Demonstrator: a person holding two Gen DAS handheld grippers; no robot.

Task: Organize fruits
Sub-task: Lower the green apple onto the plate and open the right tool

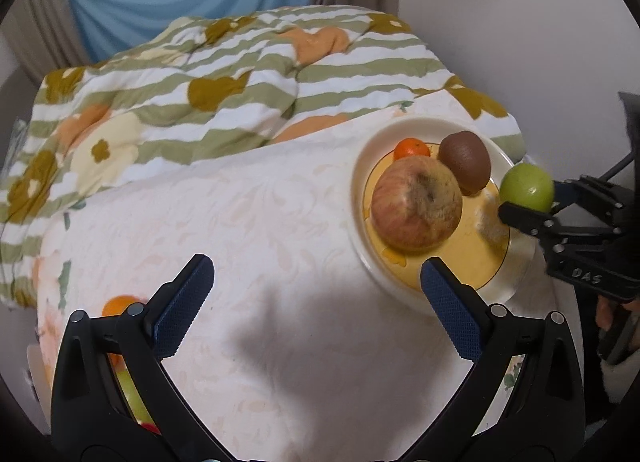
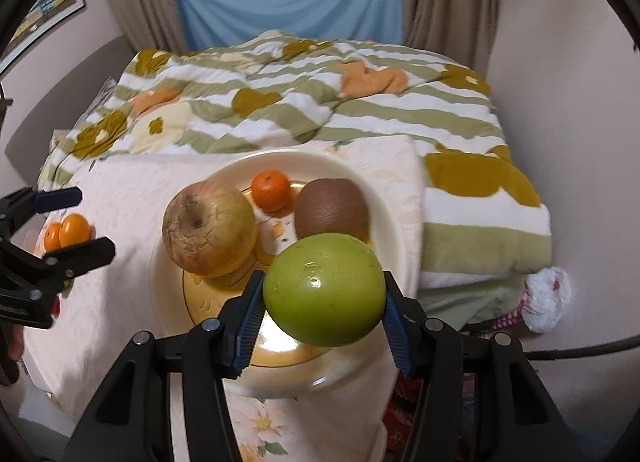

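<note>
A cream plate [image 1: 384, 134] [image 2: 360, 178] with a yellow centre holds a red-yellow apple [image 1: 416, 204] [image 2: 208, 228], a brown kiwi [image 1: 464, 160] [image 2: 332, 208] and a small mandarin [image 1: 412, 148] [image 2: 271, 190]. My right gripper [image 2: 324, 298] [image 1: 532, 202] is shut on a green apple [image 2: 324, 290] [image 1: 527, 187], held just above the plate's near rim. My left gripper [image 1: 316, 306] [image 2: 86, 222] is open and empty, left of the plate over the white cloth. Two oranges [image 2: 68, 232] lie behind it; one [image 1: 118, 304] shows by its left finger.
The plate stands on a surface with a white floral cloth [image 1: 260, 230]. A striped green and white quilt [image 1: 224, 74] [image 2: 304, 102] is heaped behind and to the right. More fruit [image 1: 132, 390] shows partly hidden under the left gripper. Blue fabric [image 2: 288, 2] hangs at the back.
</note>
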